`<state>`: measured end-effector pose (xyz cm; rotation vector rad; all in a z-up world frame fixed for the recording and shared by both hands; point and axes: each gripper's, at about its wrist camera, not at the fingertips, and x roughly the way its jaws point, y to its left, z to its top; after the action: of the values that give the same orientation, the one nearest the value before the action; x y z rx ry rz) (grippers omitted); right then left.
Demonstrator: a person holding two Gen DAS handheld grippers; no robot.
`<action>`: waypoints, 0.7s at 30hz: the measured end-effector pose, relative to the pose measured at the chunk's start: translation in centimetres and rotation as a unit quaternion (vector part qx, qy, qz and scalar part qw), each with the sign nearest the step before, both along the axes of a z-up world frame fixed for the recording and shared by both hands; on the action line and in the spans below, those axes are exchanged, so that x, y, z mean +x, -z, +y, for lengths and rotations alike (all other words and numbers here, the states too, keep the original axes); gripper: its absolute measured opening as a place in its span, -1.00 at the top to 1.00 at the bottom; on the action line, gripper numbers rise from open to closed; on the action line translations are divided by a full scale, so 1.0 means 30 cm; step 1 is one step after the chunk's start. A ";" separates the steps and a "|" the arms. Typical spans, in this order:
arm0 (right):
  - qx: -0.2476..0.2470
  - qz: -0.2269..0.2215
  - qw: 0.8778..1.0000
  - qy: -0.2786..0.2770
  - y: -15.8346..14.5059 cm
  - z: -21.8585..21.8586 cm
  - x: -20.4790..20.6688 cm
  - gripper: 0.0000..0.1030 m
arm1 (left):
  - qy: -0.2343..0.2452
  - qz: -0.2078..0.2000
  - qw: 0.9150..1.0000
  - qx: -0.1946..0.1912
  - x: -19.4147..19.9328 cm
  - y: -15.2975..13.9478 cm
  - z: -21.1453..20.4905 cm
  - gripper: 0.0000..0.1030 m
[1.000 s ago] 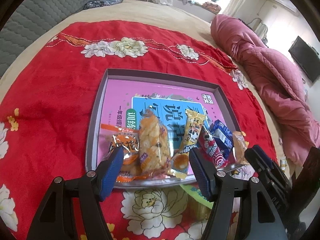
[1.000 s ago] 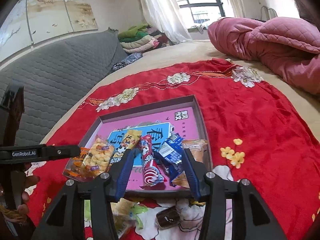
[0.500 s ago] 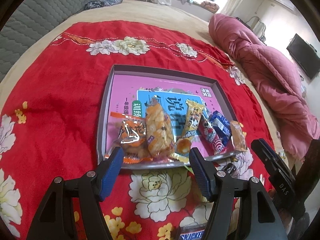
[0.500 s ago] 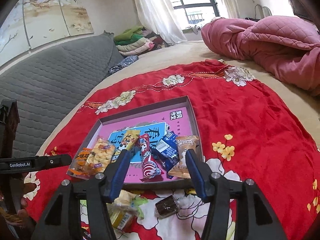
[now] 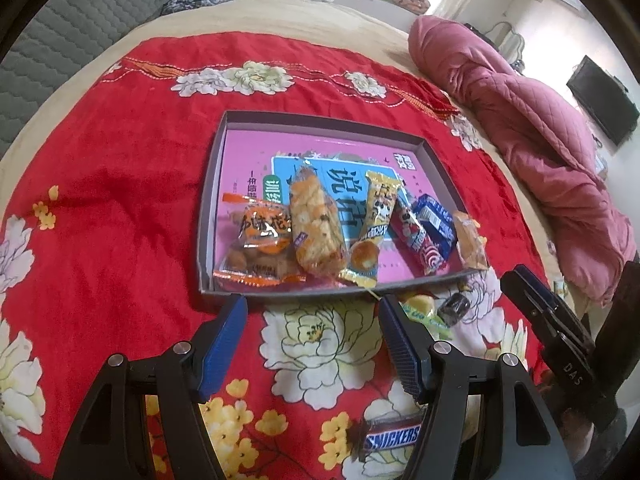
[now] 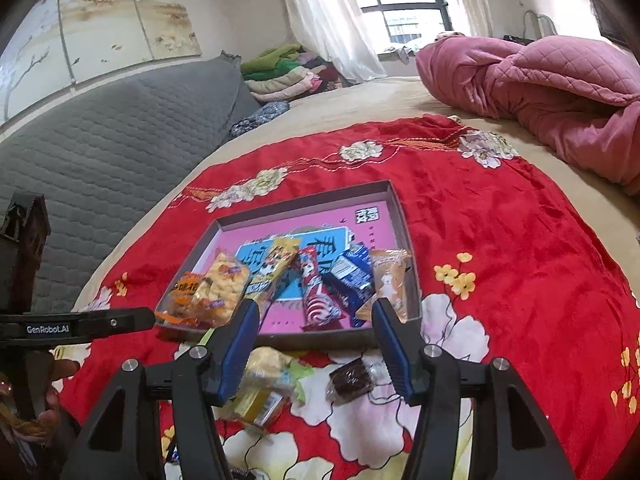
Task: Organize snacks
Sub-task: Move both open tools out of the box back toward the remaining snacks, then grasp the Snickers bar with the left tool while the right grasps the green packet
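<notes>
Red floral blanket (image 5: pixel 120 200) bears tray (image 5: pixel 208 216) holding six snacks (image 5: pixel 316 228)

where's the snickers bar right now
In the left wrist view the Snickers bar lies on the red floral cloth outside the tray, low in the picture, partly behind the left tongs' right finger.

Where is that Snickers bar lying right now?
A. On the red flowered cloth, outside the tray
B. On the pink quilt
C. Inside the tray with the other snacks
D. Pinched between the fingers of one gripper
A: the Snickers bar lies on the red flowered cloth, nearer the camera than the tray, with no gripper touching it.
</notes>
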<state>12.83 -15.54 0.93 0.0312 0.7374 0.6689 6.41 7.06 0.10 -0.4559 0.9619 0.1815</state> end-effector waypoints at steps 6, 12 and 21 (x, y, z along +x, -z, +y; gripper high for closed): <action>-0.015 -0.008 1.000 -0.024 -0.005 0.023 -0.045 -0.13 | 0.006 0.008 1.000 -0.004 -0.036 0.016 -0.002 -0.35; -0.025 -0.009 0.999 -0.037 -0.005 0.037 -0.071 -0.13 | 0.018 0.019 0.999 -0.029 -0.079 0.047 -0.018 -0.36; -0.027 -0.001 0.999 -0.028 -0.004 0.021 -0.077 -0.13 | 0.048 0.041 0.997 -0.054 -0.130 0.090 -0.087 -0.36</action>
<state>10.53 -14.90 1.06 -0.0404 0.7556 0.7011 2.50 4.44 -2.60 -0.5040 1.0759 0.0626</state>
